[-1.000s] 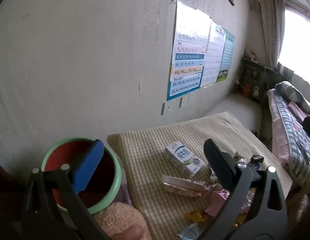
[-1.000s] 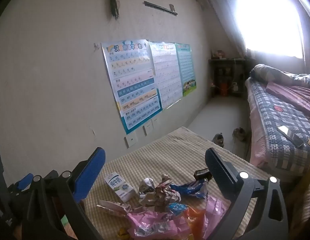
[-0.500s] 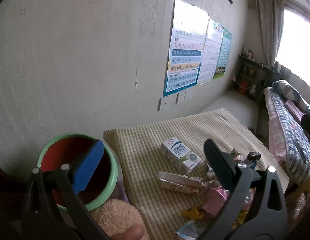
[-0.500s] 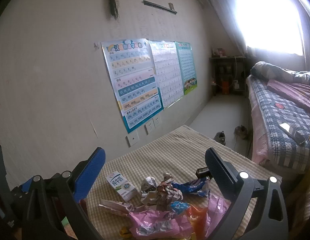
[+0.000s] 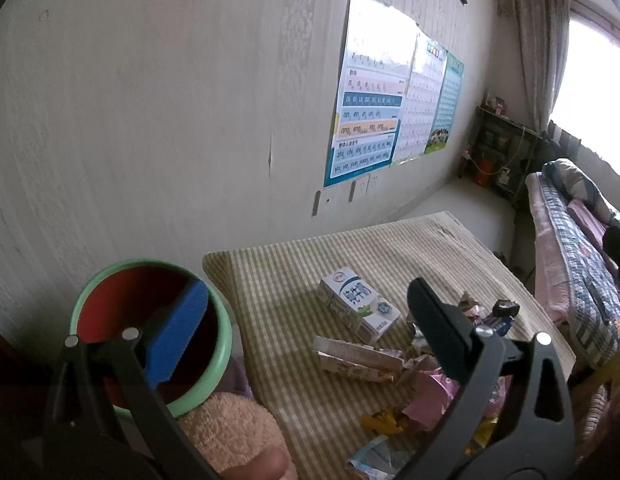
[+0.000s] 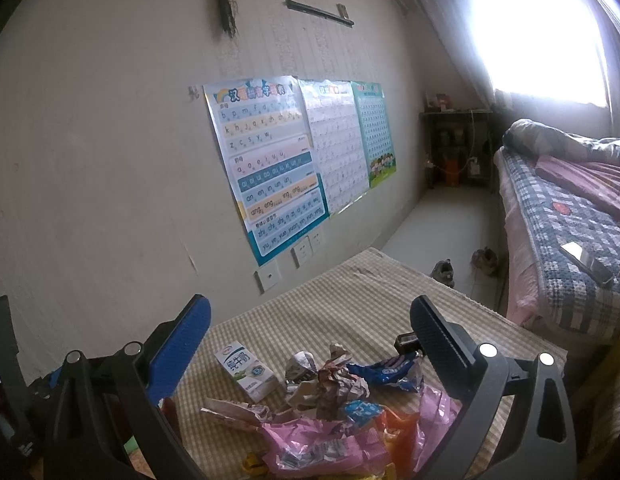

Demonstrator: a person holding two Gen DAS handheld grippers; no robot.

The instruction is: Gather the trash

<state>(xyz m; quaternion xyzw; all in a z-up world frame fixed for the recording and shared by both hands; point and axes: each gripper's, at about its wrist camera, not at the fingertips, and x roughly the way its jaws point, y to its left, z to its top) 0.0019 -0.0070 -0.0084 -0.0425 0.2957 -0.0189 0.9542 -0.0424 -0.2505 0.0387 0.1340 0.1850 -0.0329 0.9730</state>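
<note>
On the desk: white-and-blue milk carton (image 5: 356,307) and crumpled wrappers (image 6: 330,380) lie heaped on checked cloth.
Bin: green-rimmed red bucket (image 5: 150,332) beside it.
Change: our views dropped slightly; approach beginning.
Left gripper (image 5: 306,332): wide, empty.
Right gripper (image 6: 310,340): wide, empty.

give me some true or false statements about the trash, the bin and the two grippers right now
1. Both grippers are open and hold nothing. True: the left gripper and right gripper are spread wide.
2. The milk carton stands upright. False: it lies on its side on the checked cloth.
3. The bin sits on the table among the wrappers. False: it stands off the table's edge, on the left.
4. A pink wrapper lies in the trash pile. True.
5. The wall posters have fallen onto the table. False: they hang on the wall.
</note>
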